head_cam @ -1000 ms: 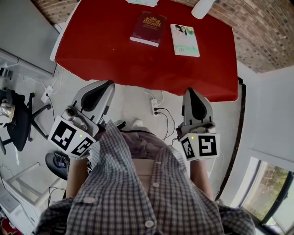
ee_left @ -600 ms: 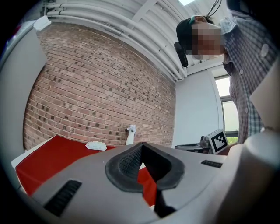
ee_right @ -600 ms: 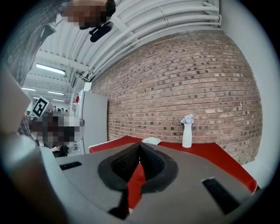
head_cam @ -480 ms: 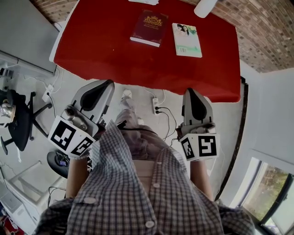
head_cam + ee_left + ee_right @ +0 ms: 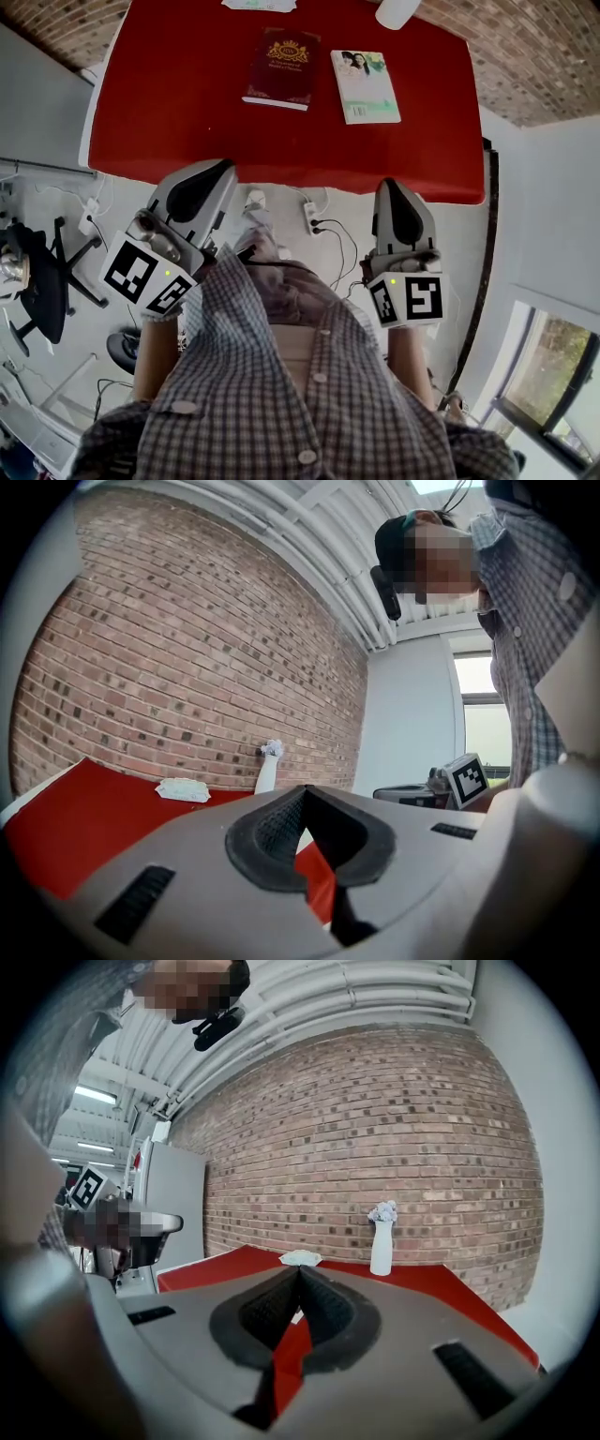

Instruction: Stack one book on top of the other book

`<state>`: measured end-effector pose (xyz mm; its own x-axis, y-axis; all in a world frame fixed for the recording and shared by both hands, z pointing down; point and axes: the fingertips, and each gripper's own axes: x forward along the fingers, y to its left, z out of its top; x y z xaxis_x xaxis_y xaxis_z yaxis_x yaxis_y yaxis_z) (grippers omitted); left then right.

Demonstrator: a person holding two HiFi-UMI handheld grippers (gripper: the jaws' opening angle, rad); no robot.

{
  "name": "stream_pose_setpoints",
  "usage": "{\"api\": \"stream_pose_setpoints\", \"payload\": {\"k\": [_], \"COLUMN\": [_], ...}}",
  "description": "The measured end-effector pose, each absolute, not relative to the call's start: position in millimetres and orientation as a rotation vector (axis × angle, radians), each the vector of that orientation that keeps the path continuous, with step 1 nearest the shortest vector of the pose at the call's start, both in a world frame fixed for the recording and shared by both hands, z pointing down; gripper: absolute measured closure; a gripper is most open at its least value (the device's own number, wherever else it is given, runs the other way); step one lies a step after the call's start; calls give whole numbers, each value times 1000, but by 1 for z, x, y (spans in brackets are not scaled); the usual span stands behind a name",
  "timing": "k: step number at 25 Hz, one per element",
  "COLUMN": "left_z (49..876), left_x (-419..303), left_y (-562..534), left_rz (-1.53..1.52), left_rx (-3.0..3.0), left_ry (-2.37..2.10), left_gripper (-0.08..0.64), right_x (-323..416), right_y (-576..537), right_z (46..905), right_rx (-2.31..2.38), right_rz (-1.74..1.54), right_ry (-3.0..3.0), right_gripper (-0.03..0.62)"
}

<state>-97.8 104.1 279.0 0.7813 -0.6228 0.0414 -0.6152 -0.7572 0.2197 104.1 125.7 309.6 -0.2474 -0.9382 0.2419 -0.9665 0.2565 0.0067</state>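
Note:
Two books lie side by side on the red table (image 5: 178, 112) in the head view: a dark maroon book (image 5: 280, 68) with a gold crest, and to its right a pale green-and-white book (image 5: 365, 85) with a photo on its cover. Both grippers are short of the table's near edge, over the floor. My left gripper (image 5: 221, 169) is shut and empty, below and left of the maroon book. My right gripper (image 5: 391, 187) is shut and empty too, below the pale book. In the gripper views the jaws meet at their tips, left gripper (image 5: 302, 789), right gripper (image 5: 298, 1269).
A white vase (image 5: 381, 1241) with flowers and a white packet (image 5: 300, 1258) stand at the table's far side by the brick wall. A power strip with cables (image 5: 314, 220) lies on the floor under the near edge. A black office chair (image 5: 42, 281) stands left.
The table and books have come nearer and lower in the head view as I moved toward them. Both grippers now sit closer to the table's near edge, still shut.

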Motion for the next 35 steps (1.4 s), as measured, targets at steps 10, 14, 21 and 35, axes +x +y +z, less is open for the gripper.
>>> {"api": "stream_pose_setpoints", "payload": {"k": [10, 14, 21, 35], "left_z": [272, 271, 275, 301], "left_x": [-102, -109, -104, -86], "left_y": [9, -27, -70, -95], "left_rz": [-4, -3, -9, 21], "left_rx": [2815, 2837, 2871, 2866], "left_ry": [-836, -793, -646, -502], "left_gripper": [553, 554, 554, 554], "right_x": [93, 87, 93, 93], "right_y": [45, 20, 0, -6], "right_z": [295, 294, 303, 352], "right_rx": [1892, 1923, 2006, 1834], "right_rz": [196, 172, 192, 156], "right_ry": [-2244, -2203, -2052, -1868], "right_gripper": [584, 584, 585, 584]}}
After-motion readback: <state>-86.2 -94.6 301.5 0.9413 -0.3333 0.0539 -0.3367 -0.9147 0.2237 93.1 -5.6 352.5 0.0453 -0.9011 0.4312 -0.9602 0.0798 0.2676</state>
